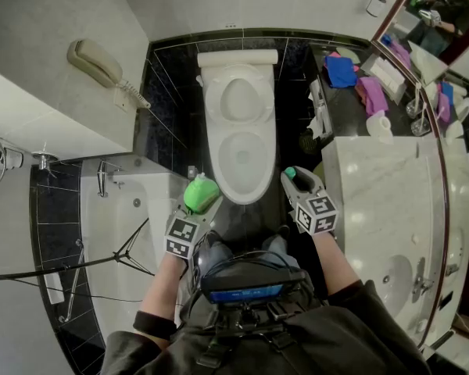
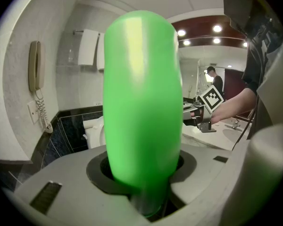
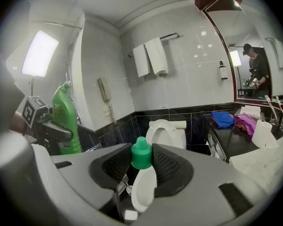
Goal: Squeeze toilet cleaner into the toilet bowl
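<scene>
The glossy, rounded green cleaner bottle fills the middle of the left gripper view, clamped between the left gripper's smooth grey jaws, with its lower end lost in the dark gap below. Low in the right gripper view, the right gripper's ribbed black pads pinch a small white bottle at its green cap. The oval white toilet sits mid-frame in the head view, just above both grippers.

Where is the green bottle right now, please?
In the head view, the green bottle sits in the left gripper, at the front left of the toilet, beside the bathtub.
</scene>
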